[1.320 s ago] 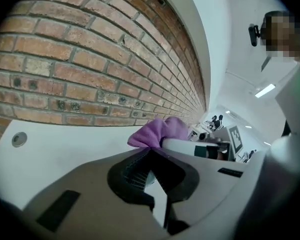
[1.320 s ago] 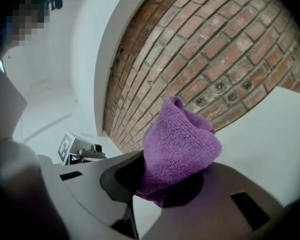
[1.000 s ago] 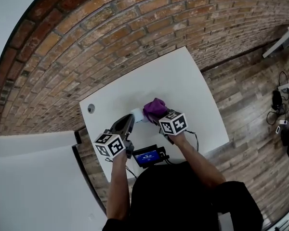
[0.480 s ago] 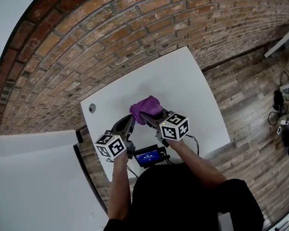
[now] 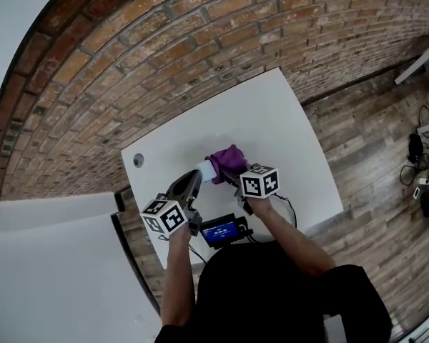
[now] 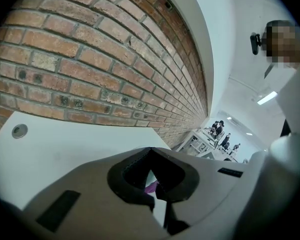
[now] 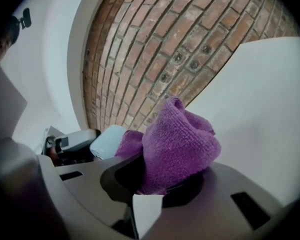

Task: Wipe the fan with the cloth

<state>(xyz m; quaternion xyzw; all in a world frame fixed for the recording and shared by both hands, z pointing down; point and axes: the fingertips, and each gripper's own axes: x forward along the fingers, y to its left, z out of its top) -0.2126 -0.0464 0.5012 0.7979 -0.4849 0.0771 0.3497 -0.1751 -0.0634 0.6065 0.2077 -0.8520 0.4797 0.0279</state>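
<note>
A small white fan (image 5: 204, 170) sits at the tip of my left gripper (image 5: 194, 178), which is shut on it and holds it just above the white table (image 5: 272, 120). From the right gripper view the fan (image 7: 107, 141) shows as a pale rounded body beside the left gripper (image 7: 72, 141). My right gripper (image 5: 234, 173) is shut on a bunched purple cloth (image 5: 227, 161), and the cloth (image 7: 177, 144) touches the fan's right side. In the left gripper view the jaws (image 6: 152, 176) are closed, with only a sliver of purple past them.
A small black device with a lit blue screen (image 5: 219, 232) and its cable lie at the table's near edge. A round cable hole (image 5: 137, 160) is at the table's left corner. The brick wall (image 5: 164, 56) runs along the far edge.
The right gripper swept the cloth left over the fan, then came back right. The fan's white end shows again. The left gripper stayed still.
</note>
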